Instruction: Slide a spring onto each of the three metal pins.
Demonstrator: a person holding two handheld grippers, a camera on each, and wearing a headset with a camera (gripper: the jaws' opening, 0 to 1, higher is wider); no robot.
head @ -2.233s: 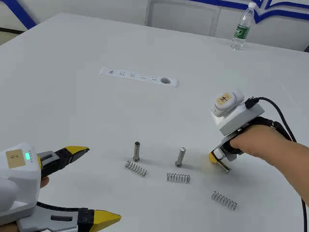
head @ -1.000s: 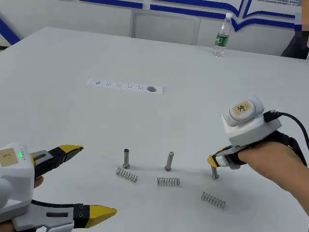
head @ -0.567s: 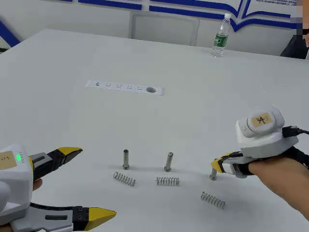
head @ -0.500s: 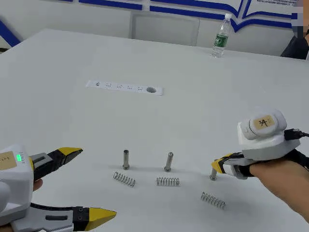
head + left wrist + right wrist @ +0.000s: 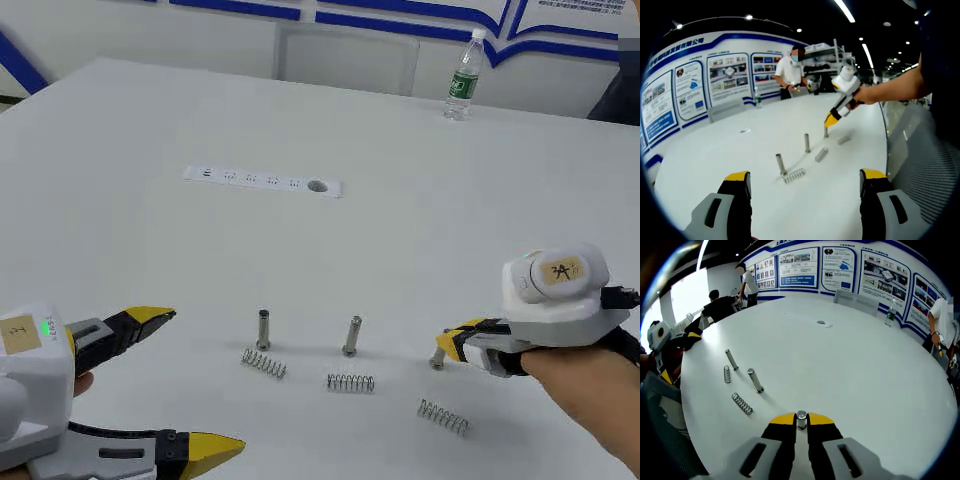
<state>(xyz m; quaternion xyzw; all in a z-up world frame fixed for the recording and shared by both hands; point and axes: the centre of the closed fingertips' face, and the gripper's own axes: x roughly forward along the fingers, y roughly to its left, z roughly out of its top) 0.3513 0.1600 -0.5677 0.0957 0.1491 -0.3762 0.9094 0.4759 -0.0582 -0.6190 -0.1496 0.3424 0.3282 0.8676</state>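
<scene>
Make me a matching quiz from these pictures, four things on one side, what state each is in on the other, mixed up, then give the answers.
Things:
1. left gripper
2. right gripper
3. bottle
4. middle spring

States:
A. lying flat on the table
B. open, holding nothing
C. standing upright near the far edge
D. shut on a pin

Pairs: 1-B, 2-D, 3-C, 4-A

Lower shaft of short silver metal pin hidden between yellow-tipped jaws of right gripper, white body of left gripper cut off at 7 o'clock in head view, label print on clear plastic bottle too small to be read
</scene>
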